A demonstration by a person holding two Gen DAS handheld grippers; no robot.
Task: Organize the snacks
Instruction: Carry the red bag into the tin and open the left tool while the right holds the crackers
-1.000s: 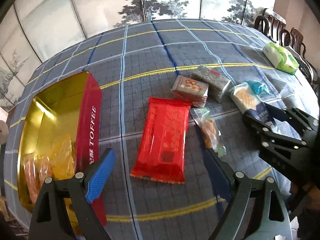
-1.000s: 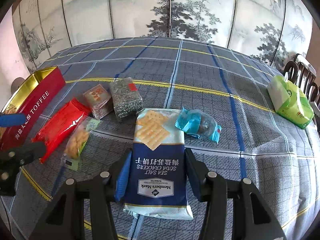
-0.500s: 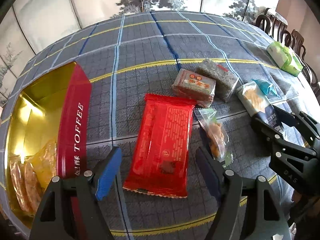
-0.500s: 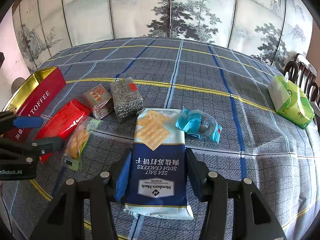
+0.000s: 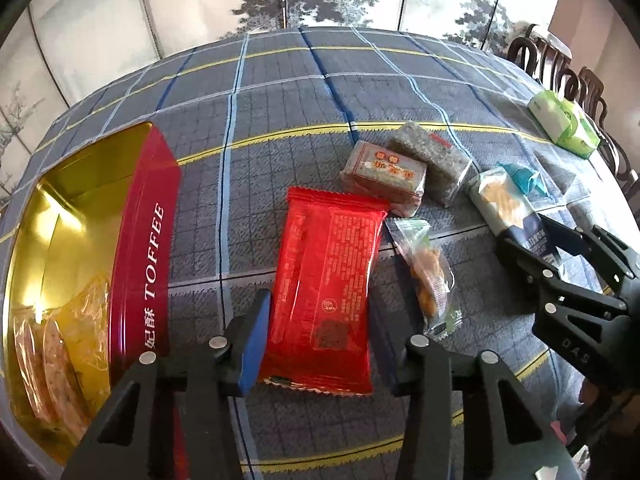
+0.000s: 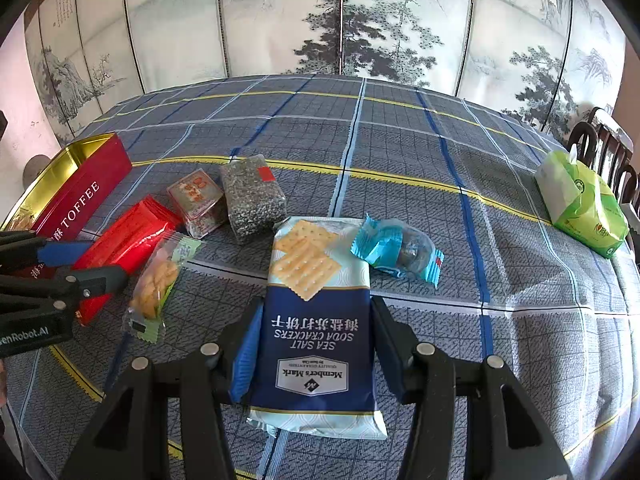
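Observation:
A red snack packet [image 5: 328, 280] lies flat on the checked tablecloth, with the blue-padded jaws of my left gripper [image 5: 316, 344] closing on its near end; both pads touch its long edges. To the left of the packet stands the open red and gold toffee tin [image 5: 152, 240], holding a few wrapped snacks [image 5: 60, 344]. My right gripper [image 6: 314, 344] is shut on the sides of a blue sea salt cracker pack [image 6: 316, 320], which rests on the cloth. In the right wrist view the left gripper [image 6: 80, 264] shows at the far left over the red snack packet [image 6: 128, 236].
Loose on the cloth are a clear bag of fried snacks [image 5: 428, 276], a brown boxed cake [image 5: 384, 176], a grey seed bar [image 5: 432, 160] and a teal wrapped sweet [image 6: 396, 248]. A green tissue pack [image 6: 580, 200] sits far right near dark chairs [image 5: 560, 68]. A painted screen stands behind the table.
My left gripper has shifted right, from beside the tin to over the red packet, and its jaws have narrowed onto the packet's edges. The right gripper and cracker pack have not moved.

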